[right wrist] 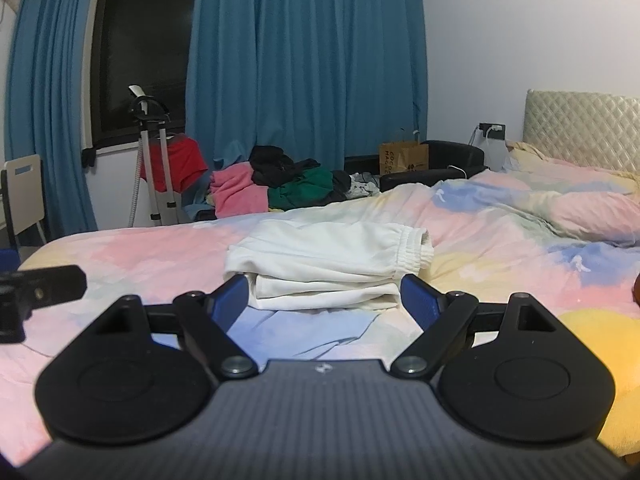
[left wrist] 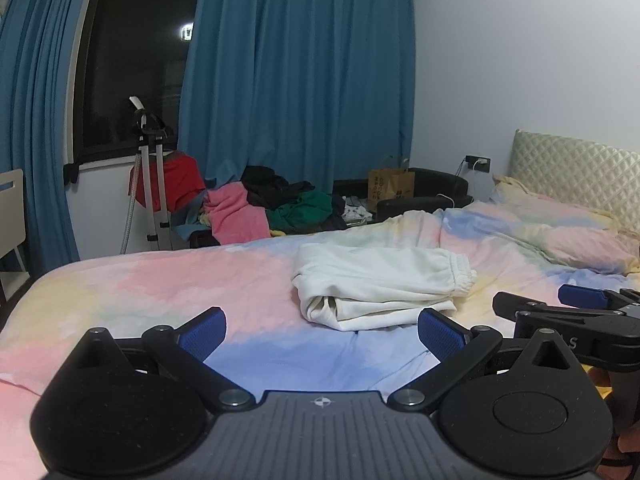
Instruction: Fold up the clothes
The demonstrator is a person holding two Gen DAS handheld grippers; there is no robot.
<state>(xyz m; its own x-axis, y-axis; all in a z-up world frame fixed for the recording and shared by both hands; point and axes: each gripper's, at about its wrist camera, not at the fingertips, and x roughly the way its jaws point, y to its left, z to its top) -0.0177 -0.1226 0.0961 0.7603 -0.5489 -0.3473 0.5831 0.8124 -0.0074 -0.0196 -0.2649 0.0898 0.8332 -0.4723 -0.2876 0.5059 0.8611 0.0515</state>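
A home bedroom: bed (left wrist: 160,280); quilted headboard (left wrist: 576,172); blue curtains (left wrist: 300,80); clothes pile (left wrist: 272,204)

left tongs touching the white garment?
Apart. The left wrist view shows the open left tongs short of the white garment, with bare bedspread between the pads and the fold.
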